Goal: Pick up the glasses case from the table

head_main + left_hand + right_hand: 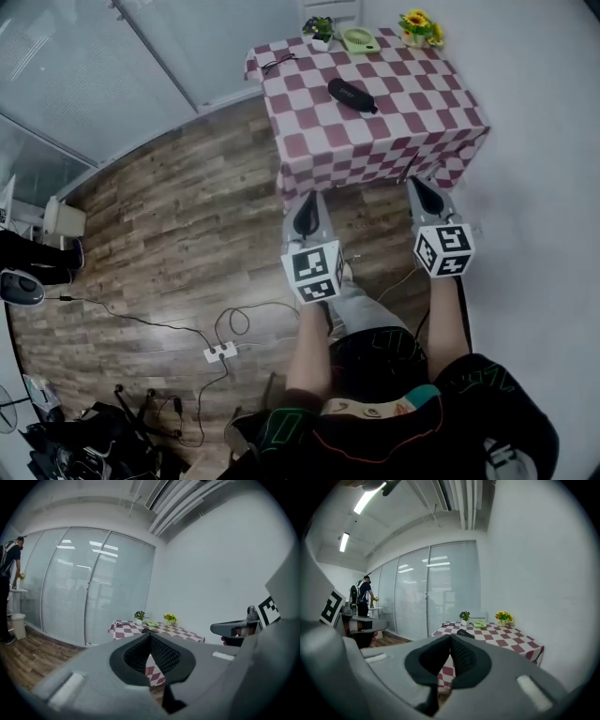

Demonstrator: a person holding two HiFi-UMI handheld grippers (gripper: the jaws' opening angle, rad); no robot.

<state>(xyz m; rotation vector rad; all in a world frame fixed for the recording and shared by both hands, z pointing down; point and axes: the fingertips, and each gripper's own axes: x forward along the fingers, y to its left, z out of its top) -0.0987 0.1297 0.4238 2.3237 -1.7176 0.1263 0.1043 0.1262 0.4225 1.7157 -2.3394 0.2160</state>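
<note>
Red-and-white checked cloth covers the table (431, 141), which stands at the far side of the room beside the white wall. The black glasses case (352, 96) lies slantwise on it, near the middle of the top, with nothing touching it. Farther back on the cloth we see a small potted plant (320, 30), a pale green object (359, 39) just right of it, and a pot of yellow flowers (420, 26) at the far right corner. A pair of spectacles (277, 64) lies by the far left edge.

We hold both tools on the near side of the table, pointing toward it and well apart from the case. The left tool (307, 202) has its jaws pressed together with nothing between them. The right tool (419, 187) is likewise closed and empty. On the wooden floor (169, 234), nearer to us and to the left, lies a white power strip (220, 352) with its cable.
</note>
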